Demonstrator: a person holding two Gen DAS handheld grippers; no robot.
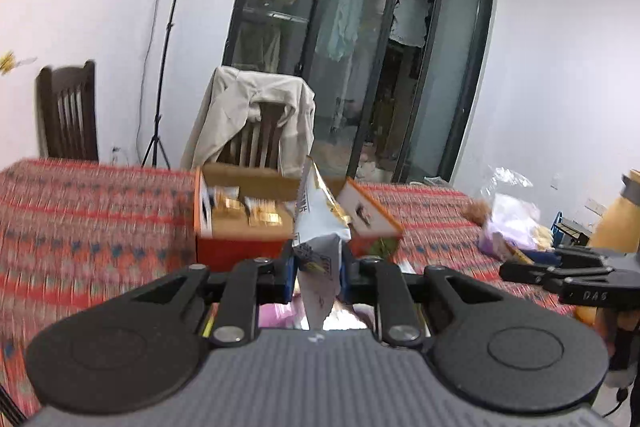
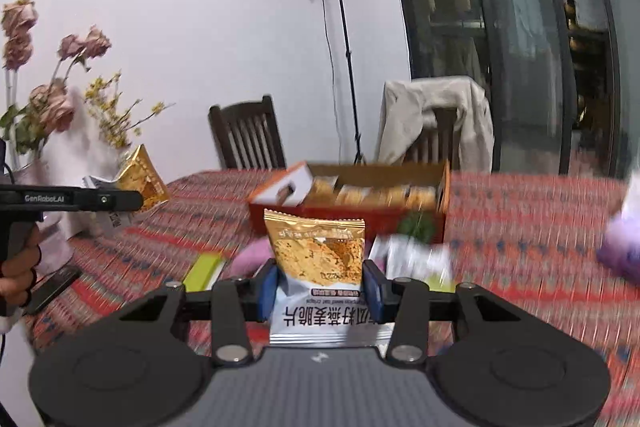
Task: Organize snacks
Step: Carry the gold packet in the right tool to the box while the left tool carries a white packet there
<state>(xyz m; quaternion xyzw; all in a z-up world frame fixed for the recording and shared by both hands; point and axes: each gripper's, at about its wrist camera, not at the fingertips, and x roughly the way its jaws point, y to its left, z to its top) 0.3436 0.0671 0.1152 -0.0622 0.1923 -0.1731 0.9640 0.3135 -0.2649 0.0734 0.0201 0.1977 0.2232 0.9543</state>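
Two handheld grippers each gripped a foil snack packet above a table spread with a woven red cloth [image 1: 100, 211] patterned in blue and grey bands. The left gripper [image 1: 318, 269] had its blue-padded fingers drawn narrow, pinching a crinkled white-and-gold packet [image 1: 320, 223] edge-on so that it stood upright and creased between them. The right gripper [image 2: 319, 285] had its fingers set somewhat wider, clamped on the two side edges of a flat oat crisp packet [image 2: 318, 267], its gold top serrated and its white lower half printed with dark characters that read upside down. Just beyond both packets sat an open orange cardboard box [image 2: 348, 203], rectangular, its flaps splayed outward and a row of similar gold-wrapped packets [image 2: 372, 195] lying inside. A yellow-green packet [image 2: 204, 269] and other blurred wrappers lay on the cloth near the box, and a clear plastic bag of snacks [image 1: 508, 223] sat well off to the right side. Behind the table stood two dark slatted wooden chairs, one [image 1: 68, 115] bare, the other draped with a beige jacket [image 1: 248, 115]. A studio lamp on a black tripod [image 2: 340, 39] stood against the white wall, dried pink roses [image 2: 44, 75] drooped at the table's left end, and black-framed glass doors [image 1: 360, 47] reflected a ceiling light.
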